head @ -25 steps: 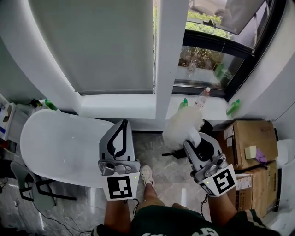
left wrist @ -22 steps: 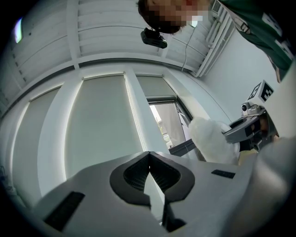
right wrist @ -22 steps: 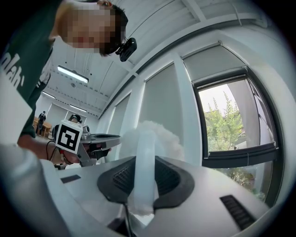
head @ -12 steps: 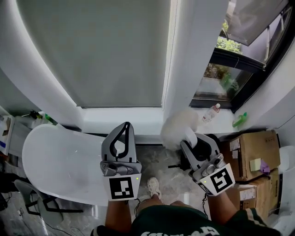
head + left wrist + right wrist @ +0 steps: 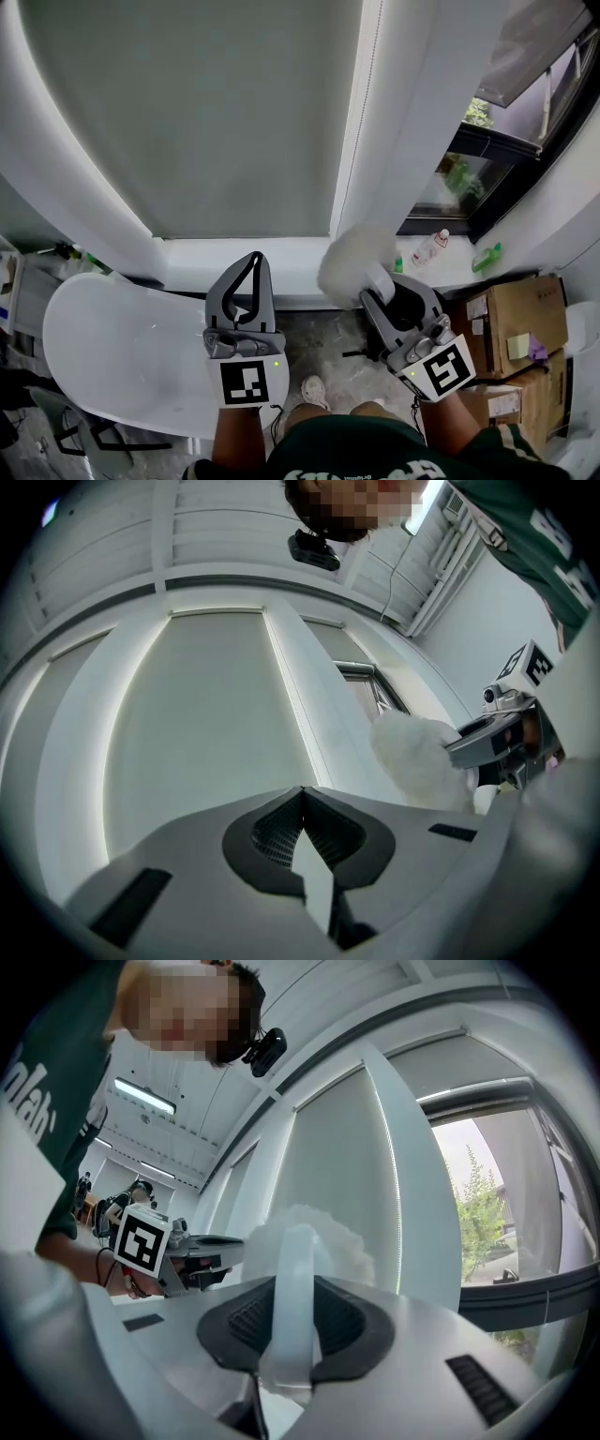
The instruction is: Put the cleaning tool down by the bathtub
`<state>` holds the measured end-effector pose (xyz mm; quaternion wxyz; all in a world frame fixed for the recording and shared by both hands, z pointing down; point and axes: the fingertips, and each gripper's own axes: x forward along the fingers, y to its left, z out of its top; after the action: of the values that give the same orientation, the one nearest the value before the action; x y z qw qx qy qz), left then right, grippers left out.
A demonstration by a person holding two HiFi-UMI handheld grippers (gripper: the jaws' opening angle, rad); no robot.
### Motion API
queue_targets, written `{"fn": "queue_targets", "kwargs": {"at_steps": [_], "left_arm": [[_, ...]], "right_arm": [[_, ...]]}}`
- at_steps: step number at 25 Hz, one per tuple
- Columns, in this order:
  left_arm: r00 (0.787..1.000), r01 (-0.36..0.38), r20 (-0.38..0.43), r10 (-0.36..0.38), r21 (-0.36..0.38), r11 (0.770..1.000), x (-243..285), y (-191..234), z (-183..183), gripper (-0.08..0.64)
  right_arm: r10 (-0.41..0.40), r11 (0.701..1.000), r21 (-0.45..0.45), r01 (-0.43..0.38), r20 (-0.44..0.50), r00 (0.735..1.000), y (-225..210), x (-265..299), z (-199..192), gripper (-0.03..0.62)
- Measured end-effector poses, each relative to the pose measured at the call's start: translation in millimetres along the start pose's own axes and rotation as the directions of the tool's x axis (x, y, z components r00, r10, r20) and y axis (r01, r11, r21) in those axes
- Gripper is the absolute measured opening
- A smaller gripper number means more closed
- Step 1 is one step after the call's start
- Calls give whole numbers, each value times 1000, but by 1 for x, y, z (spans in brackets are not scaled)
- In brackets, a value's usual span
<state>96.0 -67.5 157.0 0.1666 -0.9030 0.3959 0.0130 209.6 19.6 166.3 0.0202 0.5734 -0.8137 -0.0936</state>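
The cleaning tool is a fluffy white duster on a pale translucent handle. My right gripper is shut on that handle, and the fluffy head sticks up past the jaws, in front of the white window pillar. My left gripper hangs beside it, shut, with nothing between the tips. It is over the right end of the white bathtub, which lies at lower left. From the left gripper view the duster shows at the right.
A windowsill holds a clear bottle and a green spray bottle. Cardboard boxes stand at the right. A drawn blind fills the window ahead. A grey chair sits at lower left. The person's shoe is on the marble floor.
The head view has tilted upward, showing more blind and less floor. Both grippers keep their spacing; the duster has drifted left, up against the pillar.
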Motion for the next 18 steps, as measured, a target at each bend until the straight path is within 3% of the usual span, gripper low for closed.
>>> {"fn": "queue_targets", "kwargs": {"at_steps": [11, 18], "left_arm": [[999, 15, -31, -13, 42, 999, 10, -1, -8, 6], [998, -52, -43, 53, 40, 998, 13, 29, -24, 6]], "right_arm": [[5, 1000, -29, -6, -7, 1000, -9, 13, -4, 94], [24, 1000, -2, -24, -9, 1000, -7, 42, -15, 94]]}}
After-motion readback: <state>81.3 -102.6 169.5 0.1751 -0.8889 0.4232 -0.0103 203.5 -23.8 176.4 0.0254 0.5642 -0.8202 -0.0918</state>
